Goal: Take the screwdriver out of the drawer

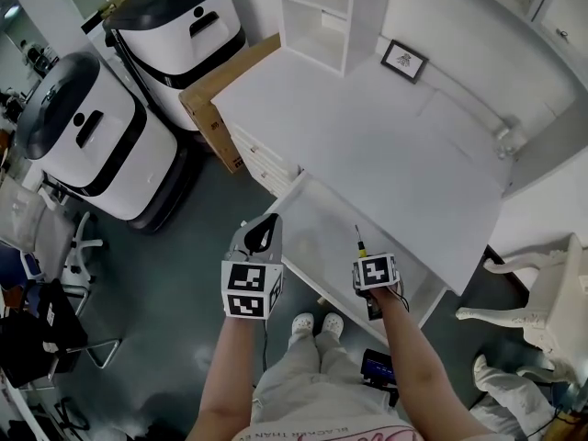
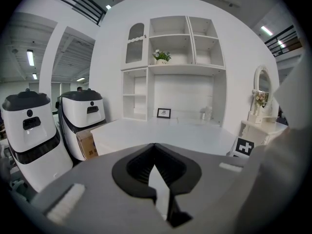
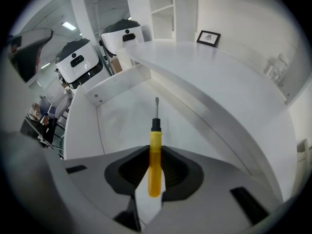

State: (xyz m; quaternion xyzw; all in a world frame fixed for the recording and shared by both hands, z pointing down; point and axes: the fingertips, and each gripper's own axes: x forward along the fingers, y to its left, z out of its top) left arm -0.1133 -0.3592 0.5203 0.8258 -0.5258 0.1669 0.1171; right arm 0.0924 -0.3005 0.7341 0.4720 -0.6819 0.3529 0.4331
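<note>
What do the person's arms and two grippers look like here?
The left gripper and right gripper have grey bodies and black-lined jaws, each with a cube of black and white square markers. The forearms wear no sleeves.

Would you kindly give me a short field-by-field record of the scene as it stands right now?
right gripper: shut on the yellow handle of the screwdriver
screwdriver: shaft points out past the jaws, held over the drawer
left gripper: shut, nothing between its jaws
drawer: pulled open from under the white desk
task stage: screwdriver gripped, not yet carried away from the drawer
</note>
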